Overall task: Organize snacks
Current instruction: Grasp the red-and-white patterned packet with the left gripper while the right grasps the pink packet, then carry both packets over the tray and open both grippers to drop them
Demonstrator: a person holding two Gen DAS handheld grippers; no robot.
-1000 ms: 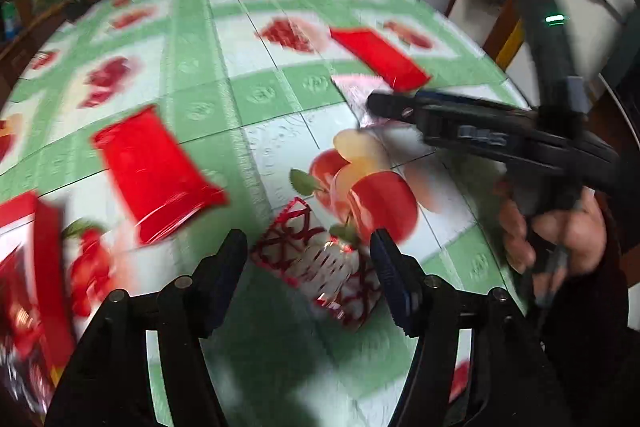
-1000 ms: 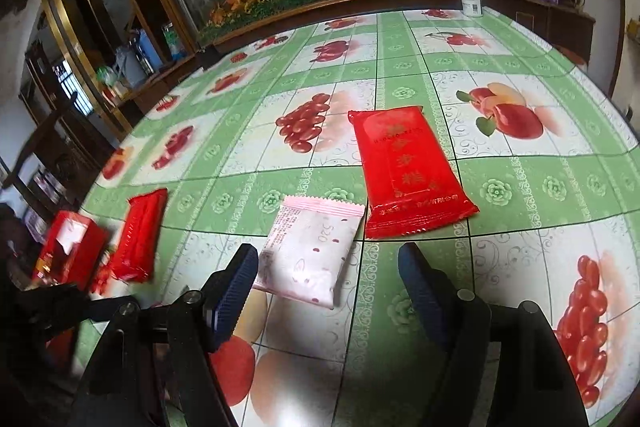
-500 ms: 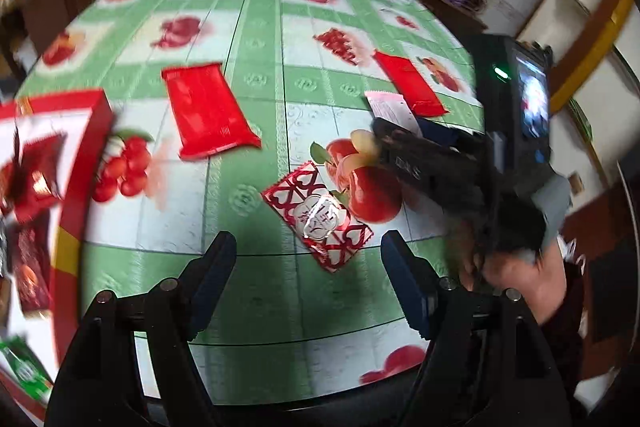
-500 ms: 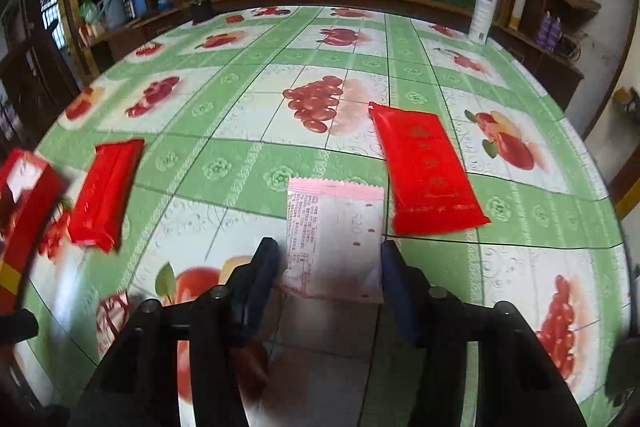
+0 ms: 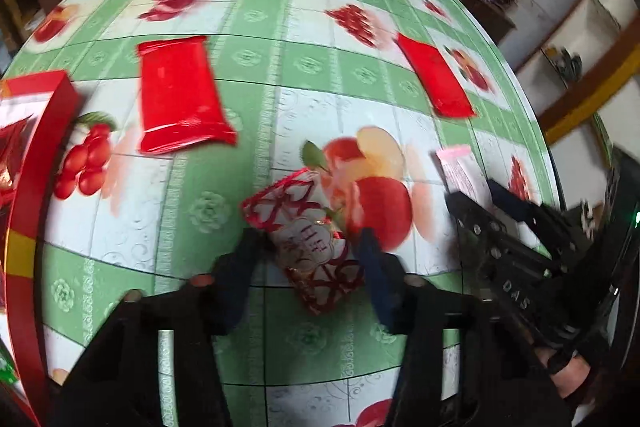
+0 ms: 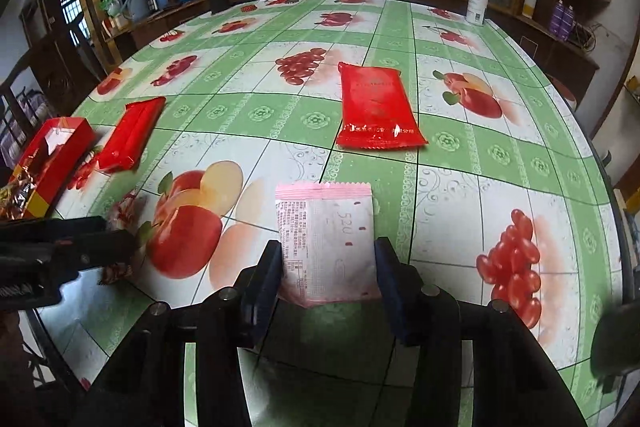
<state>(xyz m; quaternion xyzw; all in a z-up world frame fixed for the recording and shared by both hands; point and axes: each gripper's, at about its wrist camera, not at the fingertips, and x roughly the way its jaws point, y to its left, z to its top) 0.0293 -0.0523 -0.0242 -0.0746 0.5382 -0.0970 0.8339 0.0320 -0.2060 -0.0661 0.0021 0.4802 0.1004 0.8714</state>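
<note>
Now, biggest thing first: the table (image 6: 460, 39) under its green fruit-print cloth fills both views, and the red box (image 6: 48, 155) sits at the left edge of the right wrist view, already holding some wrappers. Two flat red packets next, one (image 6: 376, 107) upper centre of that view, one (image 6: 130, 135) at left near the box; both look light, slick foil, lying loose on the cloth

Then the pink sachet (image 6: 328, 243), lower centre in the right wrist view, with the right gripper (image 6: 326, 267) straddling its near end. The fingers (image 6: 266, 279) are right at its side edges, though I can't tell whether they actually pinch it yet. It looks thin, limp and crinkly, so I'd take it across the sealed edges rather than the puffed middle, or it will buckle and slide

Smallest, the red-and-white heart-pattern candy (image 5: 308, 239), lower centre in the left wrist view, lies between the fingers of the left gripper (image 5: 308, 259), whose jaws stand apart with gaps on either side. That one seems light and glossy, likely to skate on the oilcloth; a squeeze across its short width looks safest
</note>
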